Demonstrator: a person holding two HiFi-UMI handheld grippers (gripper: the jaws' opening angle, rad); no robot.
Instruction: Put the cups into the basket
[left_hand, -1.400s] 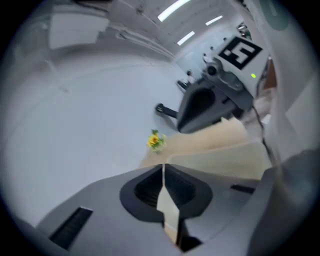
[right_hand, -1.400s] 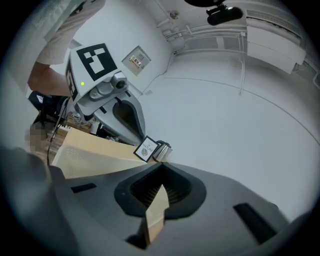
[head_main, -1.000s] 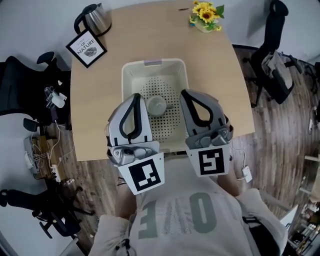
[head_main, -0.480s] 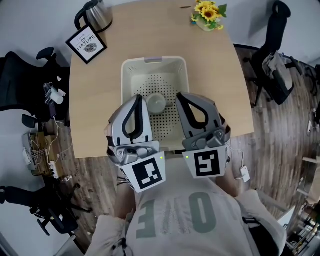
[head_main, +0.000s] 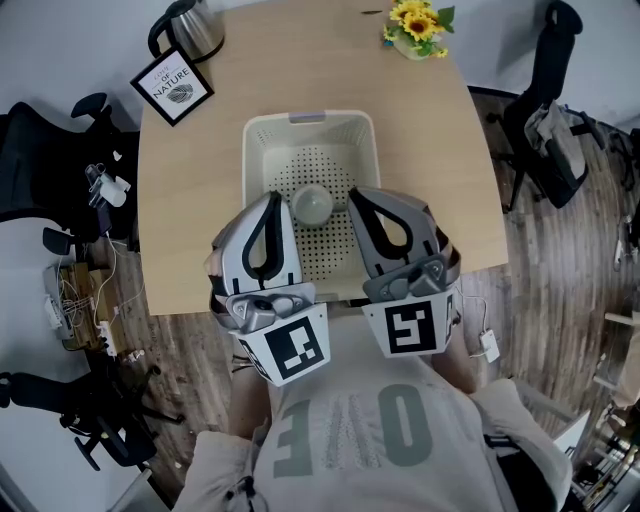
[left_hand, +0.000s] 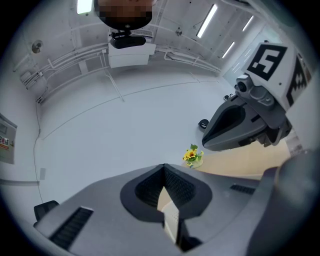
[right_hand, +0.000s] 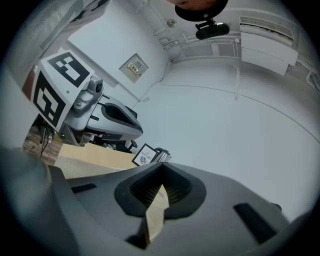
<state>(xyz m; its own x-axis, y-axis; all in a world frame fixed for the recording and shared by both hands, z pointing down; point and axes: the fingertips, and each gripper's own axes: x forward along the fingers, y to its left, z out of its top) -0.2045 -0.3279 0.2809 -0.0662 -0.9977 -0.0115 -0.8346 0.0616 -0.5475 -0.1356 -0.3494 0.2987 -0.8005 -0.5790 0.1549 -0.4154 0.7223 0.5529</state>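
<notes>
Cream plastic basket (head_main: 257, 160), perforated floor, holds one round pale cup (head_main: 312, 204).

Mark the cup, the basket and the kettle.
Cup (head_main: 313, 205): head view, its centre.
Basket (head_main: 253, 170): head view, its left wall.
Kettle (head_main: 192, 35): head view, its metal body.

Table (head_main: 190, 200): bare strips left and right of the basket (head_main: 247, 160), open to your grippers. Basket mouth: clear from above, walled all round; one cup (head_main: 312, 205) near its middle, far end free. Far corners taken: kettle (head_main: 190, 30) and framed sign (head_main: 171, 85) on your left, sunflower pot (head_main: 415, 28) on your right.
</notes>
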